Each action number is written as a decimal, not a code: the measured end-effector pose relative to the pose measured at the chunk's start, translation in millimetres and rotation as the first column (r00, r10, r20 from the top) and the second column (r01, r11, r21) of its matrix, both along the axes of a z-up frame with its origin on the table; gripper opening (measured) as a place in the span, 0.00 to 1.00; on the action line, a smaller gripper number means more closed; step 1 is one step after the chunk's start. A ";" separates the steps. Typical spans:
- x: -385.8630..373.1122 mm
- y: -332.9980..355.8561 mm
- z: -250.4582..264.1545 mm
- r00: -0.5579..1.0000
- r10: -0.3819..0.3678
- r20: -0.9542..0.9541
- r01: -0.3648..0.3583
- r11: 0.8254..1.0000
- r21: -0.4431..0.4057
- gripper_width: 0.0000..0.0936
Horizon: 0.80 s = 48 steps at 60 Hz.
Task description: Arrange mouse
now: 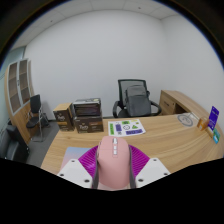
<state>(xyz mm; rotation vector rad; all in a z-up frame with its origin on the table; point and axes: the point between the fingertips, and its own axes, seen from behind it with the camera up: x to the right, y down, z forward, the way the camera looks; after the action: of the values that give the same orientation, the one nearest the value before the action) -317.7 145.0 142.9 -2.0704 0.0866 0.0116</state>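
The fingers (113, 160) are clamped on a mouse (113, 172), pinkish-white and seen end-on, with a pink pad (88, 165) pressed to one flank and its partner to the other. It hangs above the near edge of the wooden counter (160, 140), lifted clear of the surface. Carrying it squeezed by the sides probably keeps it level and its long axis in line with the fingers (handy when setting it down square).

Just beyond the fingertips, in the middle of the counter, lies a white printed sheet (126, 128) with green and coloured patches; its writing is too small to read. It may mark where the mouse belongs, though that is only a guess. Farther along toward the counter's end stands a small purple and blue box (213, 123), its label likewise unreadable, with some smaller items near it that I cannot make out.

Behind the counter a black office chair (134, 100) faces in. To one side are stacked cardboard boxes (82, 114), another dark chair (33, 113) and a tall shelf (17, 85) against the wall.
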 end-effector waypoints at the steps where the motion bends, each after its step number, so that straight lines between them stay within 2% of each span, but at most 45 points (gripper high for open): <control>1: -8.1 5.4 -6.4 1.000 0.004 0.000 -0.004 1.000 -0.009 0.45; 6: -41.0 23.9 -47.4 1.000 0.027 0.005 -0.026 0.997 -0.071 0.45; 13: -71.1 27.8 -101.6 0.996 0.089 0.028 -0.083 0.981 -0.176 0.45; 23: -91.0 32.2 -141.6 0.989 0.140 0.050 -0.124 0.964 -0.235 0.45; 26: -91.4 32.5 -150.3 0.989 0.138 0.052 -0.121 0.962 -0.243 0.45; 28: -91.2 36.7 -148.3 0.989 0.134 0.061 -0.118 0.969 -0.217 0.45; 31: -90.5 37.2 -150.0 0.991 0.124 0.056 -0.109 0.970 -0.217 0.46; 38: -91.2 38.0 -151.1 0.994 0.106 0.026 -0.098 0.970 -0.225 0.55; 42: -90.9 35.9 -153.5 0.994 0.104 0.013 -0.098 0.961 -0.257 0.62; 46: -92.3 32.4 -145.7 0.996 0.090 -0.025 -0.094 0.961 -0.260 0.90; 48: -92.7 30.3 -140.8 0.996 0.083 -0.037 -0.090 0.963 -0.253 0.89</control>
<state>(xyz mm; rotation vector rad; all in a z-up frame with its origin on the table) -410.4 175.3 2.1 -2.3299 0.0132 0.0853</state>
